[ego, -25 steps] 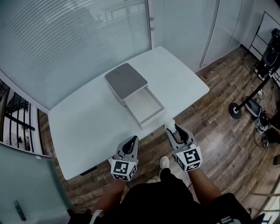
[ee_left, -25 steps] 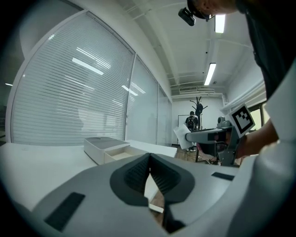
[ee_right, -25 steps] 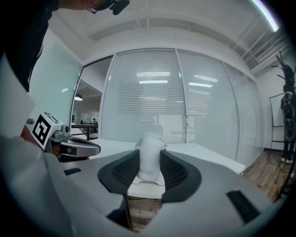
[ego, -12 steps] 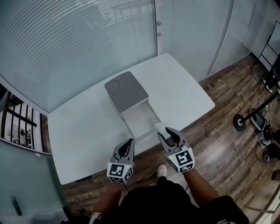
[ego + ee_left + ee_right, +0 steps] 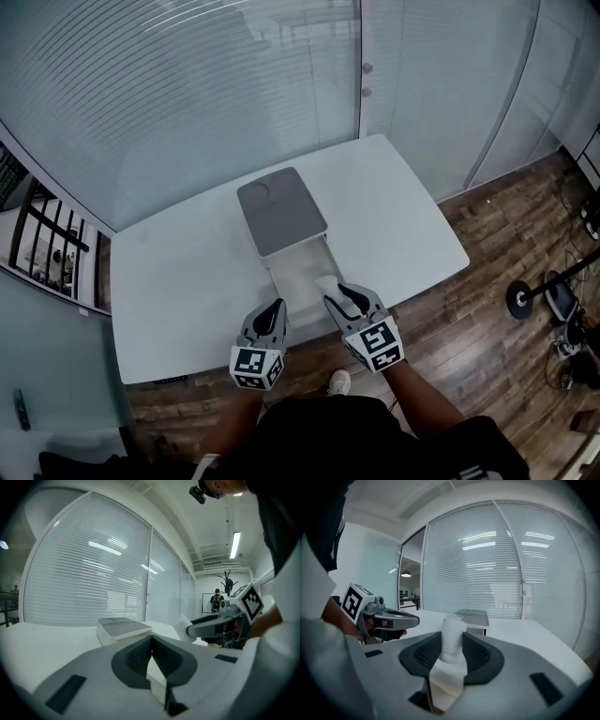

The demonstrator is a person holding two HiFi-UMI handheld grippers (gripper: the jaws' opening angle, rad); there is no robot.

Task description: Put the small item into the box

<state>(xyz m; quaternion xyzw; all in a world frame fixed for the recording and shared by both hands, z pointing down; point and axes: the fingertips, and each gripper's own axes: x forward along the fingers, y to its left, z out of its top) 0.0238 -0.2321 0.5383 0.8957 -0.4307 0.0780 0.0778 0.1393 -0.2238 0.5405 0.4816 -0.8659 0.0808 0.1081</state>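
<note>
Clamped on the item [image 5: 452,634] at the open box's [image 5: 281,214] near rim, the right gripper [image 5: 332,299] should carry it over the middle and lower before releasing; the left gripper [image 5: 273,317], jaws together, empty, should keep aside.

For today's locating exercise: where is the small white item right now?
In the head view, the small white item is clamped in the right tongs, right of centre, at the near end of the open drawer of the box.
</note>
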